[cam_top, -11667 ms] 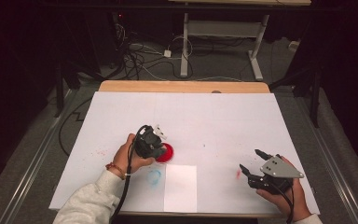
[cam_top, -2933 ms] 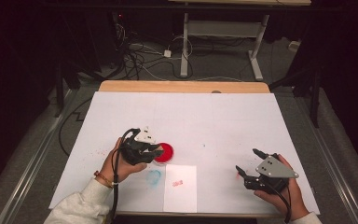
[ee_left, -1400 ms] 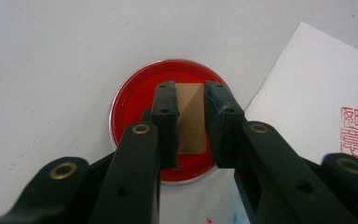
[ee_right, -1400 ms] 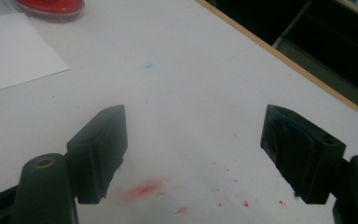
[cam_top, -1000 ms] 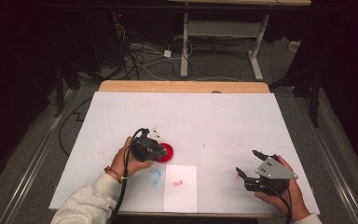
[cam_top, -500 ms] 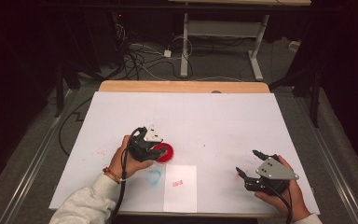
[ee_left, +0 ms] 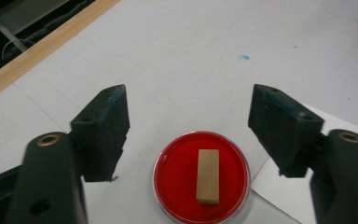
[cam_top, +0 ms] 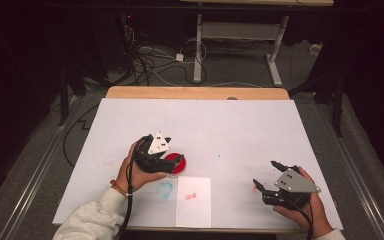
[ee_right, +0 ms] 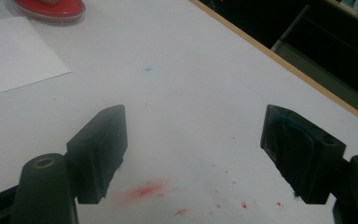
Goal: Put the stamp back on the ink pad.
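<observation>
While a person sits at a white-covered table (cam_top: 230, 125), the left gripper (ee_left: 189, 123) hovers over a round red ink pad (ee_left: 201, 175), its two black jaws spread wide and holding nothing. On the red pad lies a small wooden stamp block (ee_left: 208, 176), flat and lengthwise, untouched by either jaw. From the high view, the left gripper (cam_top: 167, 162) is near the table's front, left of centre, with the ink pad (cam_top: 177, 164) just under its tips. Just in front of the pad lies a white sheet of paper (cam_top: 193, 205) bearing a small red stamped mark (cam_top: 190, 196). At the front right, well apart, the right gripper (cam_top: 266, 176) rests in the person's hand, jaws wide and empty, above faint red smudges (ee_right: 142, 191) on the table.
</observation>
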`<state>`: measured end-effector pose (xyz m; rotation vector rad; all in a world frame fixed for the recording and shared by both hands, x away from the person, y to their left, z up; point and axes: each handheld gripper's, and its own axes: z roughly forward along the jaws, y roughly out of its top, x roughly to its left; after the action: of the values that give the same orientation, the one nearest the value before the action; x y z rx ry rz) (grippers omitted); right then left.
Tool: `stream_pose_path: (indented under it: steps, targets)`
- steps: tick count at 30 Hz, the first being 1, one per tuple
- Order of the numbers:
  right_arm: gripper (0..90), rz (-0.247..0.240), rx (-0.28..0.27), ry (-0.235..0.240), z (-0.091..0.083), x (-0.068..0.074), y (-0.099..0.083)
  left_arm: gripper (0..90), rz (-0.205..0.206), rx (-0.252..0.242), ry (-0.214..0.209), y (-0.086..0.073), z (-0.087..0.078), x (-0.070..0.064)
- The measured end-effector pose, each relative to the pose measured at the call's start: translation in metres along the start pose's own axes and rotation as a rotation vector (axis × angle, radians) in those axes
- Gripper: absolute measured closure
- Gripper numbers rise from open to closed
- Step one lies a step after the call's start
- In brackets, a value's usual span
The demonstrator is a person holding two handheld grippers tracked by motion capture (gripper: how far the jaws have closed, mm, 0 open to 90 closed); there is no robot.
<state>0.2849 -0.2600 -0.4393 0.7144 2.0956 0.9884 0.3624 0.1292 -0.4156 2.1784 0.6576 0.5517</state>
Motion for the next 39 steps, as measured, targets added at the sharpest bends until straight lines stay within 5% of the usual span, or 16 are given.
stream_pose_path:
  steps: [12, 39]
  targets:
    - [22.9, 0.000, -0.004, 0.003, -0.001, 0.001, 0.001, 17.1, 0.025, -0.082, 0.036, 0.002, -0.008, -0.006]
    - [22.8, -0.007, -0.027, 0.005, -0.005, 0.005, 0.005, 18.2, 0.143, -0.107, 0.102, -0.001, -0.030, -0.022]
